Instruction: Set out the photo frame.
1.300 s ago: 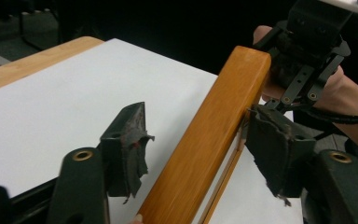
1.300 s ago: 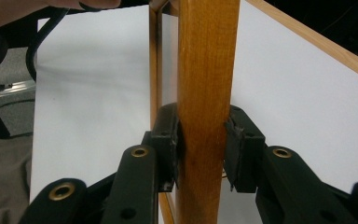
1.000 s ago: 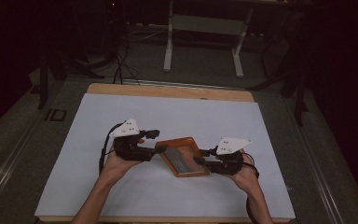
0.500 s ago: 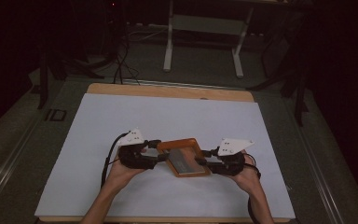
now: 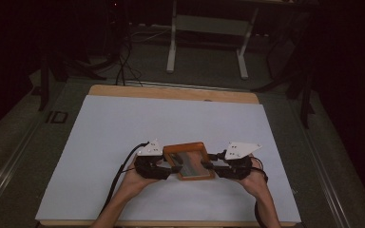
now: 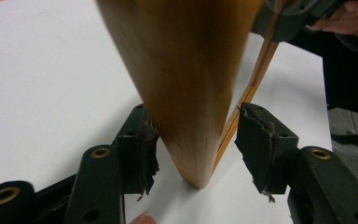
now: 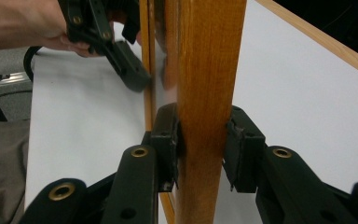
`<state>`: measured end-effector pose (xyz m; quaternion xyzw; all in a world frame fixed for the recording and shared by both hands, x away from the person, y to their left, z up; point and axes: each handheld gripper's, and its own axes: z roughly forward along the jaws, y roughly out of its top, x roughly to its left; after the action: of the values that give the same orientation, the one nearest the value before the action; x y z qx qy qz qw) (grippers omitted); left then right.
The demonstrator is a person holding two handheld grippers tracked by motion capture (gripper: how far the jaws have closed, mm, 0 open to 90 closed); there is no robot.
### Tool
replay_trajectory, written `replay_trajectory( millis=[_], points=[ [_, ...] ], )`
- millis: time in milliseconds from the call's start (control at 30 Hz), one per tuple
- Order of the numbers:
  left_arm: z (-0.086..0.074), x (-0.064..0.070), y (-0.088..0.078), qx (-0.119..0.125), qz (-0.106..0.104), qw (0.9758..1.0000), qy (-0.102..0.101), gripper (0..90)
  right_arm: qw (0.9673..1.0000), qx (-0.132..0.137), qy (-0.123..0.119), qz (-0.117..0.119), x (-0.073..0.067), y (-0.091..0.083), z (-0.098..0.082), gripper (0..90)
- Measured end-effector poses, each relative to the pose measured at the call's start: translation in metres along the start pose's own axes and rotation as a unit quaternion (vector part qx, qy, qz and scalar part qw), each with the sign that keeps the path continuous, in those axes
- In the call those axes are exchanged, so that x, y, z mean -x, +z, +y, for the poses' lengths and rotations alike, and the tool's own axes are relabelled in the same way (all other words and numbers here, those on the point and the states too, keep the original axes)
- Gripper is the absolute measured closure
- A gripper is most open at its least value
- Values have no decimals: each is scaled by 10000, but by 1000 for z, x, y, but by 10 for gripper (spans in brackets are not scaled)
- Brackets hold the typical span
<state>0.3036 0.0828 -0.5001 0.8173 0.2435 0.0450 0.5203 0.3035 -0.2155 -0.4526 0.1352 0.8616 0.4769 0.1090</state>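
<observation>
Presently catalogued: one wooden frame (image 5: 189, 161) with a glassy panel, near the front edge of the white table (image 5: 123, 123), about midway along it, held between two hand-held grippers.

Right gripper (image 7: 200, 149): jaws clamped on the frame's side rail, both pads pressed flat against the wood. Grip looks firm.

Left gripper (image 6: 196, 140): jaws have just been closing, with the frame's corner between them. The left pad (image 6: 142, 144) sits touching or just beside the wood; the right pad (image 6: 256, 140) stands apart from the thin edge. Not yet a grip.

Step in hand, as judged: taking the frame's left end so that both grippers carry it.

Handling notes: centre the rail between the pads before closing, since the corner sits off to one side. Close on the solid wood, not the thin panel edge. Keep the right gripper steady while the left closes, so the frame does not twist or slip.
</observation>
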Motion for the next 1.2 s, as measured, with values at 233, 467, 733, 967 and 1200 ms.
replay_trajectory(
  millis=[233, 467, 733, 967, 1200],
  points=[
    [-1, 4, 5, -23, 130, 9999, 53, 579, 10000, 34, 86, 32, 4, -2, -6, 681],
    [0, 5, 3, 16, 27, 10000, 8, 631, 9998, 51, 203, 79, 8, -4, -11, 665],
    [5, 6, -5, 152, -78, 9998, -41, 648, 9990, 187, 358, 194, 12, -5, -13, 661],
    [12, 8, -17, 352, -10, 9993, -92, 650, 9976, 449, 476, 226, 12, -6, -9, 660],
    [17, 7, -28, 483, 62, 9986, -198, 644, 9957, 603, 658, 246, 11, -2, -6, 661]
  ],
)
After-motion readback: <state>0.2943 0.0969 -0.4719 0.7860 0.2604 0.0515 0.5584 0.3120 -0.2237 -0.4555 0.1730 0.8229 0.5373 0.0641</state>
